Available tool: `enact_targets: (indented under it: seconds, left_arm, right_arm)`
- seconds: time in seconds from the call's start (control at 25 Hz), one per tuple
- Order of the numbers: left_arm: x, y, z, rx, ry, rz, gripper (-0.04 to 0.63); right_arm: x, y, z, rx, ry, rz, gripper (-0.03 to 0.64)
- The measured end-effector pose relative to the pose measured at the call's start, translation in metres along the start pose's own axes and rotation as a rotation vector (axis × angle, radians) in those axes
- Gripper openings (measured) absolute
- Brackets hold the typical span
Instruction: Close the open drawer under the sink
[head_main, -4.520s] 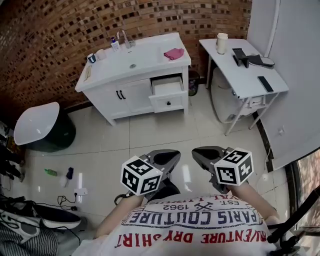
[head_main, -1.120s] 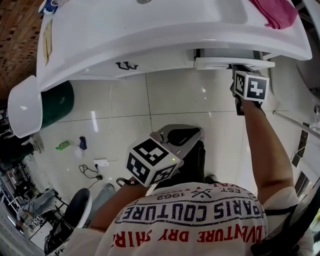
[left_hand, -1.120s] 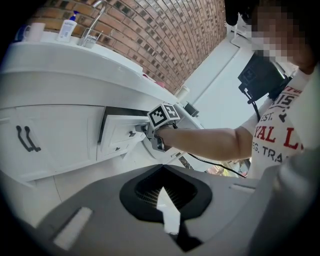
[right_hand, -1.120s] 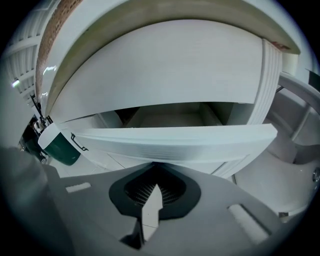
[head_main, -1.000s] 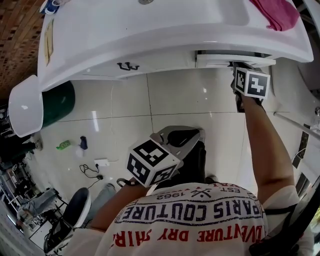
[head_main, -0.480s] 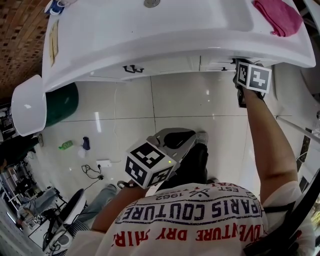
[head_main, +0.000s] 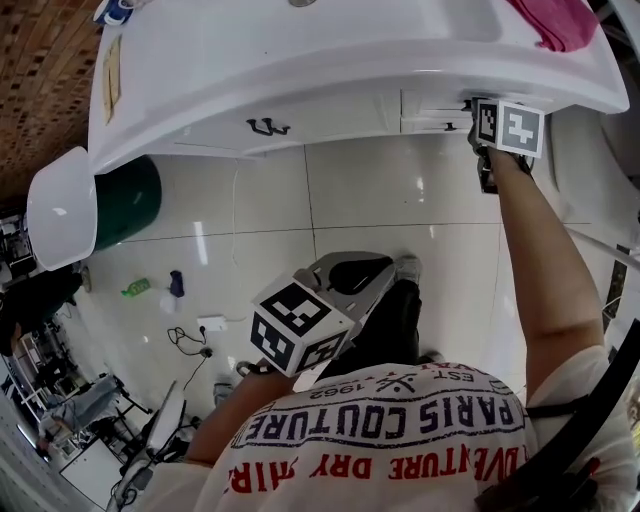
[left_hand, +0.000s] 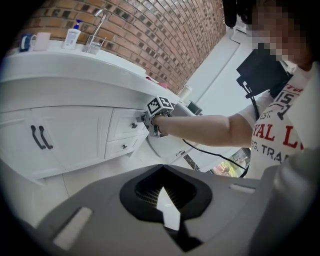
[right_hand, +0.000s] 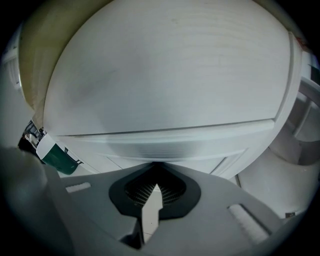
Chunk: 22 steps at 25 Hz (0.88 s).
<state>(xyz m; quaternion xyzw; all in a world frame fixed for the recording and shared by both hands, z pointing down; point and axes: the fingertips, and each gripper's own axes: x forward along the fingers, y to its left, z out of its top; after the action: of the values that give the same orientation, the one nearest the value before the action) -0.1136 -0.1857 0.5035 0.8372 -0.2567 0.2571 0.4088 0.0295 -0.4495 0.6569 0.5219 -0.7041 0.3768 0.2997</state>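
One second ago the drawer (head_main: 432, 110) stood out; now it sits flush. Right gripper (head_main: 474, 108) presses its front, fingers (right_hand: 150, 207) clenched. Left gripper (head_main: 375, 275) idle, clenched, empty. Task looks complete.

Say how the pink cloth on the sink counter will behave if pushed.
The pink cloth looks soft and folded, so it would likely bunch up, not roll. On the glossy white counter it may also slide easily.
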Motion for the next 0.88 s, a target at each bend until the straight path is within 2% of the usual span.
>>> enact_targets:
  seconds: [0.2,0.4,0.56,0.72,0.88]
  left_arm:
    - [-0.011,-0.005,-0.01,-0.013,-0.025,0.031,-0.006]
    - [-0.02,-0.036,-0.009,0.02,-0.06,0.031,-0.007]
    - [-0.027,-0.078,-0.009,0.07,-0.106,0.016,-0.006]
    - [-0.041,-0.133,-0.027,0.12,-0.131,0.011,-0.007]
    - [-0.054,-0.194,-0.046,0.171,-0.21,-0.007,-0.006]
  right_arm:
    - [-0.022,0.006,-0.011,-0.006,-0.034,0.009,0.009]
    - [-0.087,0.034,-0.034,-0.085,-0.083,0.091,0.009]
    - [-0.169,0.067,-0.061,-0.19,-0.134,0.2,0.009]
    - [-0.275,0.101,-0.107,-0.278,-0.183,0.309,0.009]
    - [-0.381,0.118,-0.154,-0.329,-0.274,0.398,0.009]
